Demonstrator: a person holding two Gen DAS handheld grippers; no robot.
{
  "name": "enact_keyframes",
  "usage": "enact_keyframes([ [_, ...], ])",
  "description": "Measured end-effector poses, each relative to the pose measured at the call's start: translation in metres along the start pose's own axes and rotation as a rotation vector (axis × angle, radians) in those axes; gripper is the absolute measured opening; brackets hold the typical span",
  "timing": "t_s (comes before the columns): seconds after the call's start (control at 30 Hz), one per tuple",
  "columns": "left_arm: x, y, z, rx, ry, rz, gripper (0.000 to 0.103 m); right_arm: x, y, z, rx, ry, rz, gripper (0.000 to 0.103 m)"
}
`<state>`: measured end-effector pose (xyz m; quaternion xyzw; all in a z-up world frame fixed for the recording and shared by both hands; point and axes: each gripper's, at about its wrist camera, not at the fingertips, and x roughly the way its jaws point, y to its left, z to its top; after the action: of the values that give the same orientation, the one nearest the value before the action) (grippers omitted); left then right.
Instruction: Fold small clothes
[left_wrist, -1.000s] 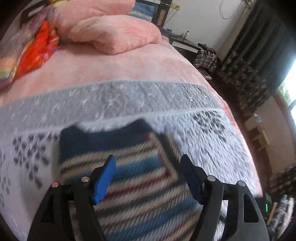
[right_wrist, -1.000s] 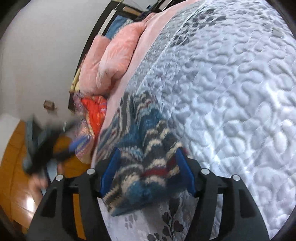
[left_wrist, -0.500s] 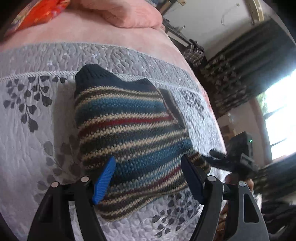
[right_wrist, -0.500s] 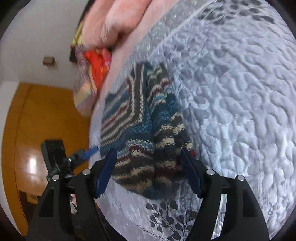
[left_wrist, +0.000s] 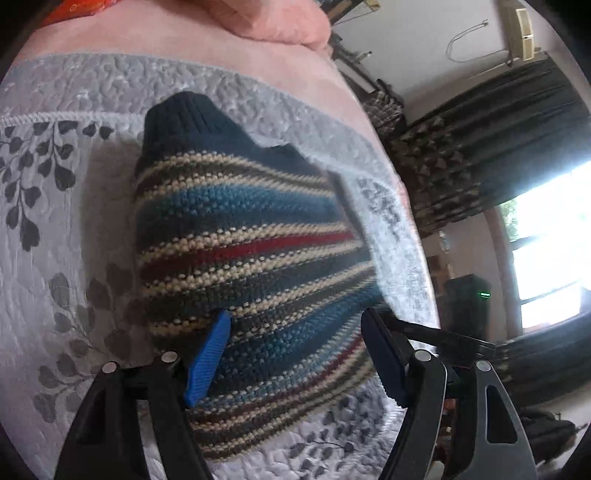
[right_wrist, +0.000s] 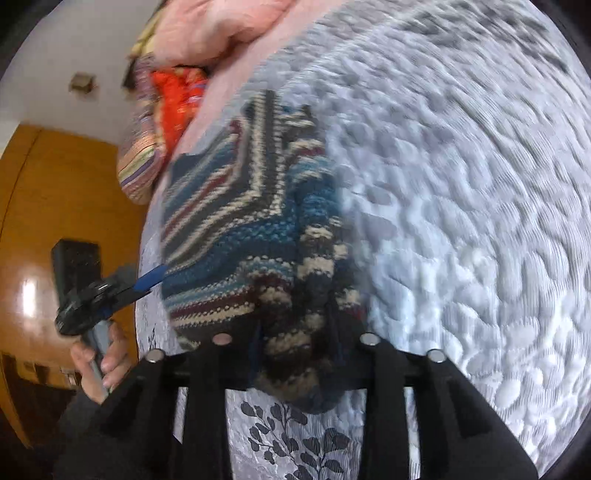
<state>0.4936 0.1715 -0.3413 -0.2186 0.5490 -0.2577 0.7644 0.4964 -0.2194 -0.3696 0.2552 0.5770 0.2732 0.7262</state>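
Left wrist view: the striped sweater (left_wrist: 251, 258) lies mid-frame on the bed (left_wrist: 55, 206), already folded into a compact bundle; the left tongs (left_wrist: 295, 350) hover spread apart, empty.

Right wrist view: the right tongs (right_wrist: 295, 354) pinch the sweater's near edge at lower centre, so folding seems unfinished.

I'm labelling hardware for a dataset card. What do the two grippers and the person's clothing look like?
The left gripper has black angular plastic arms with silver rivets and ridged blue pads. The right gripper has the same black arms and rivets. A dark sleeve covers the wrist of the hand that holds the left gripper.
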Motion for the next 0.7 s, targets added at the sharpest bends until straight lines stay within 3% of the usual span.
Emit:
enact_keyframes([
  [0.07,0.003,0.006,0.001,-0.014,0.001,-0.001,0.073,-0.013,0.009,0.010,-0.004,-0.061,0.007,0.040],
  [0.13,0.004,0.011,0.002,-0.029,0.004,-0.009,0.073,-0.022,0.017,0.026,0.012,-0.125,0.028,0.054],
  [0.23,0.002,0.012,0.002,-0.030,0.008,-0.016,0.073,0.010,0.026,0.045,0.023,-0.008,0.065,0.057],
  [0.3,-0.005,0.009,0.002,-0.037,0.001,-0.030,0.071,0.038,0.024,0.049,0.053,0.063,-0.006,0.057],
  [0.33,-0.009,0.008,0.001,-0.037,-0.006,-0.049,0.070,0.044,0.024,0.049,0.052,0.079,-0.021,0.051],
  [0.4,-0.017,-0.002,-0.003,-0.015,-0.001,-0.137,0.067,0.046,0.034,0.046,0.005,0.079,-0.007,0.019],
  [0.53,0.004,-0.010,-0.022,0.031,0.106,-0.135,0.063,0.025,0.034,0.037,-0.030,-0.048,-0.025,0.010],
  [0.6,0.018,-0.003,-0.027,0.025,0.141,-0.107,0.056,0.035,0.012,0.032,0.001,-0.046,-0.098,0.010],
  [0.7,0.024,0.003,-0.028,-0.019,0.157,-0.130,0.055,0.039,0.004,0.025,0.002,-0.043,-0.104,0.011],
])
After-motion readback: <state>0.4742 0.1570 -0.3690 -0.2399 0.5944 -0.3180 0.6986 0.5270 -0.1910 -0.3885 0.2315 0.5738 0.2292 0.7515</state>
